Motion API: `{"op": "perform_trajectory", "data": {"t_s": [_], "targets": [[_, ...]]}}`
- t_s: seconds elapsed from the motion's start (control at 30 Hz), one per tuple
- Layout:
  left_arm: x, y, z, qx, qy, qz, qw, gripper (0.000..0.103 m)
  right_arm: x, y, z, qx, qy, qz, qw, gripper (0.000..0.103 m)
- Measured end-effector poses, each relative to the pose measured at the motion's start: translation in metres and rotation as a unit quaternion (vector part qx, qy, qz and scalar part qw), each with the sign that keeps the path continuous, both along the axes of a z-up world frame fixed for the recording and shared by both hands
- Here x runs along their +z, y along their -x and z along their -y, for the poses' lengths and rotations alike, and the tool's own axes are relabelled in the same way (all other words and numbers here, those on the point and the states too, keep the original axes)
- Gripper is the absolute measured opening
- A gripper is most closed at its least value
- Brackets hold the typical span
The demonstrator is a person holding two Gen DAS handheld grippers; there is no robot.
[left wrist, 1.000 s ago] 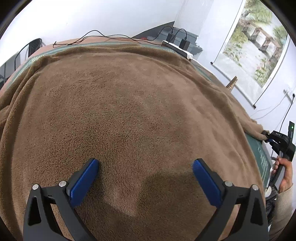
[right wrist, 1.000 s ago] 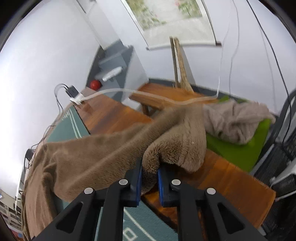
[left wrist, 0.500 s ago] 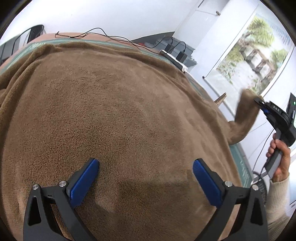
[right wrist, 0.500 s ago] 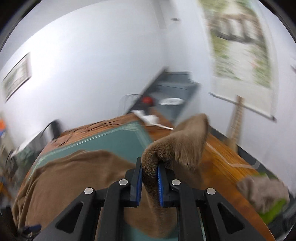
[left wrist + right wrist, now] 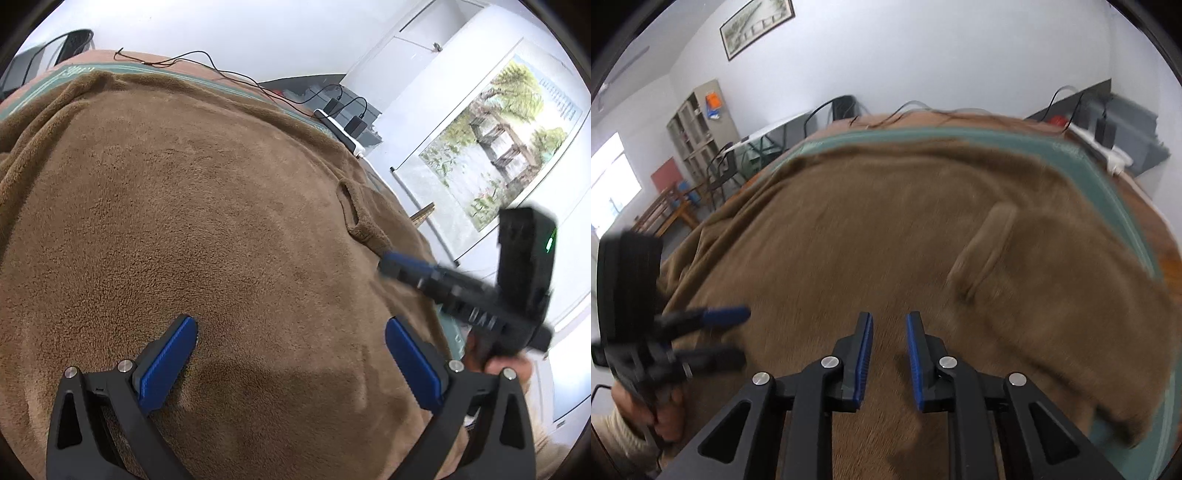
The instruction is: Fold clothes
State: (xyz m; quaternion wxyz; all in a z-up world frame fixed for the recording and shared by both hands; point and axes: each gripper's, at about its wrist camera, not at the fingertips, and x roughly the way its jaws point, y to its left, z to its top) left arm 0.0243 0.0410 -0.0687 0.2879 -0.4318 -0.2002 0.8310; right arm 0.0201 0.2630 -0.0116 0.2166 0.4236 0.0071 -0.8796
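A brown fleece garment [image 5: 207, 221] lies spread over the green mat [image 5: 1108, 184] and fills both views. Its sleeve [image 5: 356, 216] is folded in onto the body, cuff end free [image 5: 988, 240]. My left gripper [image 5: 290, 325] hovers wide open just above the garment's near part with nothing between its fingers; the right wrist view shows it at the left [image 5: 740, 336]. My right gripper [image 5: 889, 317] is over the middle of the garment, its jaws opening with a narrow gap and no cloth between them. It appears blurred in the left wrist view [image 5: 386, 262], just below the cuff.
A white power strip [image 5: 340, 133] with black chargers and cables sits at the table's far edge. Wooden table [image 5: 1167, 258] shows beyond the mat on the right. A scroll painting [image 5: 495, 147] hangs on the wall. Shelves [image 5: 698, 125] and chairs stand far left.
My right gripper swung the sleeve from the table's right edge in over the garment body and let it go. The left gripper stayed open, almost in place.
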Motion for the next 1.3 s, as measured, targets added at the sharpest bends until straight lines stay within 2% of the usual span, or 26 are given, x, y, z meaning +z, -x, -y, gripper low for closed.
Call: {"op": "perform_trajectory", "data": {"t_s": [0.03,0.07,0.1,0.13,0.17,0.27,0.4,0.6,0.8,0.97,1.03,1.17,1.3], "targets": [[0.0,0.0,0.001,0.0,-0.004,0.001,1.0,0.102,-0.002,-0.004,-0.004,-0.002,0.007,0.001,1.0,0.024],[0.0,0.001,0.002,0.001,-0.008,0.002,1.0,0.102,-0.002,-0.007,-0.01,-0.007,0.015,-0.002,1.0,0.037],[-0.001,0.001,0.002,0.001,-0.01,0.002,0.9999,0.102,-0.002,-0.01,-0.016,-0.016,0.024,-0.006,1.0,0.051],[-0.001,0.002,0.002,0.001,-0.011,0.002,0.9999,0.102,-0.002,-0.014,-0.023,-0.024,0.033,-0.01,0.999,0.08],[-0.001,0.003,0.002,0.001,-0.011,0.002,0.9999,0.102,-0.001,-0.017,-0.029,-0.033,0.042,-0.015,0.998,0.088],[0.001,0.003,0.0,0.007,-0.001,0.008,0.9999,0.102,0.0,-0.025,-0.04,-0.04,0.063,-0.021,0.997,0.088],[0.011,0.005,-0.008,0.004,0.012,0.044,0.9989,0.102,-0.002,-0.034,-0.047,-0.029,0.088,-0.021,0.995,0.088],[0.038,0.01,-0.032,-0.028,0.001,0.083,0.9961,0.102,-0.017,-0.042,-0.052,-0.016,0.111,-0.01,0.994,0.088],[0.049,0.051,-0.071,-0.057,-0.043,0.161,0.9844,0.102,-0.024,-0.041,-0.072,-0.062,0.146,0.004,0.987,0.088],[0.035,0.094,-0.107,-0.063,-0.046,0.202,0.9763,0.102,-0.024,-0.043,-0.083,-0.085,0.164,0.001,0.983,0.088],[0.028,0.108,-0.123,-0.076,-0.06,0.221,0.9704,0.102,-0.024,-0.044,-0.086,-0.091,0.169,-0.002,0.981,0.088],[0.016,0.126,-0.142,-0.079,-0.072,0.238,0.9653,0.102,-0.023,-0.045,-0.092,-0.104,0.181,-0.004,0.978,0.088],[0.005,0.14,-0.145,-0.068,-0.103,0.253,0.9595,0.102,-0.023,-0.047,-0.096,-0.107,0.187,-0.005,0.977,0.088]]}}
